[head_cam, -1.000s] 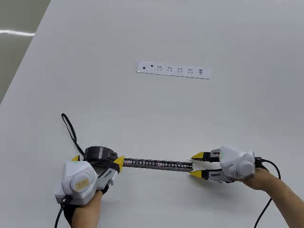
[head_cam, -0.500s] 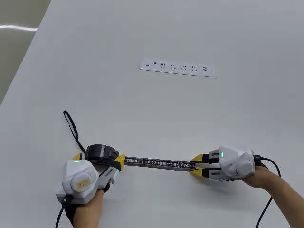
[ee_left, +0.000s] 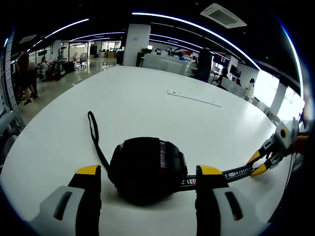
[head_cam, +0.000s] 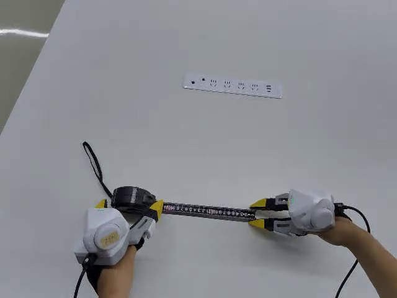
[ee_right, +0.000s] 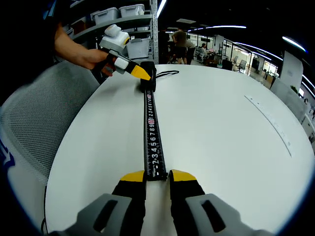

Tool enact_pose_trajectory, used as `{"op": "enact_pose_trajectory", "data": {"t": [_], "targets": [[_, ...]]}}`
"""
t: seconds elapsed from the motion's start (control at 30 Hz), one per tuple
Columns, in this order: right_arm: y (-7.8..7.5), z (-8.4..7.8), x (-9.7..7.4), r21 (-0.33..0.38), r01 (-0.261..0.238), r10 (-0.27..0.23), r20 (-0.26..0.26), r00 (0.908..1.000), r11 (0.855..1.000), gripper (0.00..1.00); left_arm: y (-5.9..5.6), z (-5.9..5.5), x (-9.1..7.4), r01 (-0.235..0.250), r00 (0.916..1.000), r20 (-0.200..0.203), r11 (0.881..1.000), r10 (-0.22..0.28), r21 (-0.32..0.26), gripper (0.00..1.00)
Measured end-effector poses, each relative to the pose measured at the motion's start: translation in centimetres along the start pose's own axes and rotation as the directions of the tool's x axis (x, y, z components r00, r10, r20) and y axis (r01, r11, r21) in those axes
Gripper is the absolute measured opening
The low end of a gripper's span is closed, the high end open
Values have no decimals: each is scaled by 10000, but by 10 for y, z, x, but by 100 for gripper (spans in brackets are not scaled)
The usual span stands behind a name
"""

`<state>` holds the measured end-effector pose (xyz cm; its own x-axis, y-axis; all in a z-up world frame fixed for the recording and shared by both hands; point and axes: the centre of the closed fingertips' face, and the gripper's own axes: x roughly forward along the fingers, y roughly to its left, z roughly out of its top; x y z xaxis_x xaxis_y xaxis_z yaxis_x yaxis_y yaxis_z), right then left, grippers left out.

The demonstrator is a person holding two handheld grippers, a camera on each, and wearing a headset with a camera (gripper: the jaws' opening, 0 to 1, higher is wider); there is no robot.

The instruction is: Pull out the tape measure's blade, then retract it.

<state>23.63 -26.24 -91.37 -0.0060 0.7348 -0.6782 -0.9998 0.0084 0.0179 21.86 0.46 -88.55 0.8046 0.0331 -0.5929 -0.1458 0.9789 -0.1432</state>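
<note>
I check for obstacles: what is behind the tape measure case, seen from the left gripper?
A black strap trails from the tape measure case over the white table; farther back lies a power strip. The table under the case is covered.

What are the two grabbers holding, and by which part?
The left gripper clamps the tape measure's case by its two sides. The right gripper pinches the blade at its free end, by the edges.

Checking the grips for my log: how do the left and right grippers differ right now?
Left gripper: jaws wide apart, clasping the black case. Right gripper: jaws nearly together, pinching the blade at its end. Both have yellow jaw tips and face each other along the blade.
</note>
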Motion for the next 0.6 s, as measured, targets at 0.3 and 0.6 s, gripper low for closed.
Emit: {"op": "enact_pose_trajectory", "data": {"t": [0.3,0.6], "targets": [[0,-1,0,216,146,-150,168,9997,9997,14,1,-1,4,-142,9999,87,9990,145,-436,74],[0,-1,1,222,214,-216,68,9997,9995,13,5,-2,4,-359,9992,131,9964,370,-766,70]]}}
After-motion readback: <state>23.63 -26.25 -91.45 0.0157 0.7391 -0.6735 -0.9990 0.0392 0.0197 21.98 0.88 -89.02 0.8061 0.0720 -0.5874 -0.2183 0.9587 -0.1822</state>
